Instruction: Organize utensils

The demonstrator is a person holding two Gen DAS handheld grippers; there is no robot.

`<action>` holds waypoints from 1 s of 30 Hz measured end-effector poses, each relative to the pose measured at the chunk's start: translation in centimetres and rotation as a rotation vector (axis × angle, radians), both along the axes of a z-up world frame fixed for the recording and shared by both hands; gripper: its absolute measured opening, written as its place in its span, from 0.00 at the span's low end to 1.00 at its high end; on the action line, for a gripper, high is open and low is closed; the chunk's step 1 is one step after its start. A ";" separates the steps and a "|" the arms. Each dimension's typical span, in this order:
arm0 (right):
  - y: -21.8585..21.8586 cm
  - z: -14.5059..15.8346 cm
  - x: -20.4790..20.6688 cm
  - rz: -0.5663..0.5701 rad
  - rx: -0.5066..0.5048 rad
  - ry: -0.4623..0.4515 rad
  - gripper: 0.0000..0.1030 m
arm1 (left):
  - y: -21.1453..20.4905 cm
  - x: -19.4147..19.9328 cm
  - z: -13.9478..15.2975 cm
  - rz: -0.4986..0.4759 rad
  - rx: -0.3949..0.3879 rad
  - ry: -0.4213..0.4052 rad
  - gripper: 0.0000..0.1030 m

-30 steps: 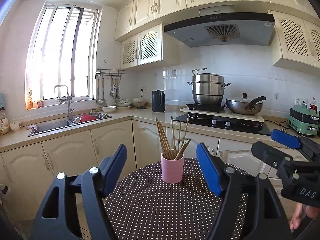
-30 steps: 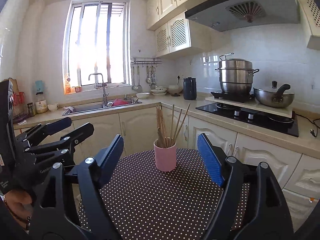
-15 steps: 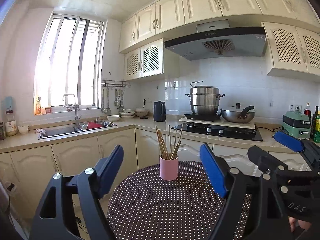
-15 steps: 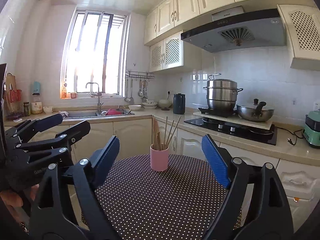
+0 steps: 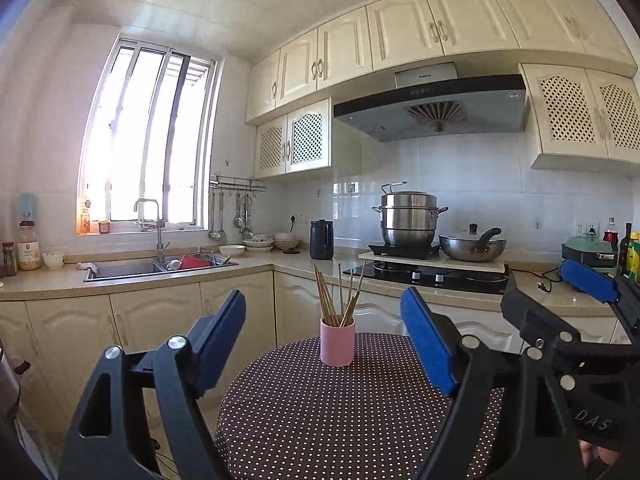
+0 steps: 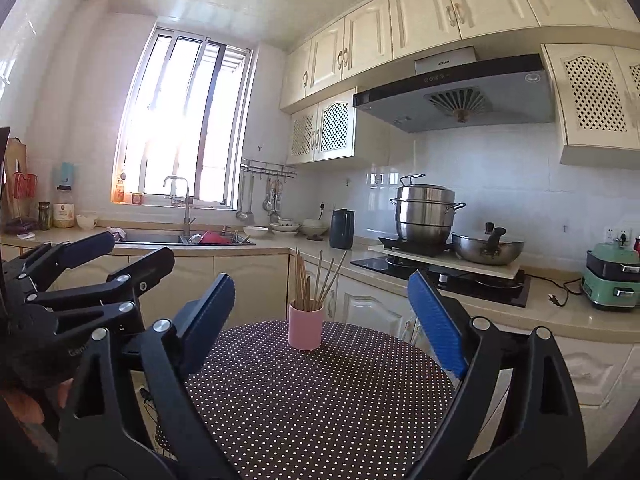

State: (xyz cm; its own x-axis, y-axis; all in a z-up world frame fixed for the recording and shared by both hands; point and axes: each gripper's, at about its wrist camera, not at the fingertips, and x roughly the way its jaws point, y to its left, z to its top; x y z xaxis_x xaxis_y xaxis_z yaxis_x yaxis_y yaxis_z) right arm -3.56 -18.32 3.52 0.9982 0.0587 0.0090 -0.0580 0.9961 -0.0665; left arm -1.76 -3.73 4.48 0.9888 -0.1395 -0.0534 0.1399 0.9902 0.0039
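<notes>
The kitchen has cream cabinets point(image 5: 400, 32) on the wall and a long worktop with a sink point(image 5: 132, 270) under the window point(image 5: 148, 140). On the stove point(image 5: 428, 276) stand a tall steel pot point(image 5: 408, 216) and a pan point(image 5: 474, 246). In front is a round counter point(image 5: 340, 412) with a dark cloth with white dots. The left tongs point(image 5: 324, 344) are released, with the blue pads far from each other and nothing between them; their jaws have just been opening. The right tongs point(image 6: 320, 320) are released too and hold nothing, and their jaws have also just been opening further. Both point level over the counter toward a pink cup point(image 5: 337, 342) that stands upright near the far edge of the cloth. In the cup stand wooden chopsticks point(image 5: 336, 294), leaning in different directions. The cup is well apart from both tongs.
</notes>
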 end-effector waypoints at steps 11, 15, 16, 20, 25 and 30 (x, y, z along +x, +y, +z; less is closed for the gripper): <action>-0.4 -0.4 -0.4 0.015 0.016 0.002 0.85 | 0.3 -1.0 0.0 0.017 0.003 -0.014 0.76; -0.4 -0.5 -0.3 0.008 0.013 0.006 0.85 | 0.3 -1.3 0.0 0.017 0.007 -0.024 0.76; -0.5 -0.4 -0.4 0.006 0.014 0.005 0.85 | 0.2 -1.3 0.0 0.017 0.012 -0.026 0.76; -0.5 -0.6 -0.6 0.004 0.016 0.002 0.85 | 0.1 -1.4 0.0 0.015 0.014 -0.033 0.76; -0.5 -0.6 -0.6 0.004 0.015 0.001 0.85 | 0.1 -1.7 -0.1 0.025 0.023 -0.049 0.76; -0.6 -0.7 -0.6 0.008 0.019 0.007 0.85 | 0.2 -1.7 -0.2 0.024 0.023 -0.041 0.76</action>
State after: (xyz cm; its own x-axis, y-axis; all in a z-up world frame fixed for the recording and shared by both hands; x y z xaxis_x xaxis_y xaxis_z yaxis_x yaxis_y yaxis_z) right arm -4.15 -18.87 2.79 0.9978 0.0662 0.0030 -0.0660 0.9967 -0.0474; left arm -3.47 -3.56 4.24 0.9932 -0.1152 -0.0158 0.1156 0.9928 0.0318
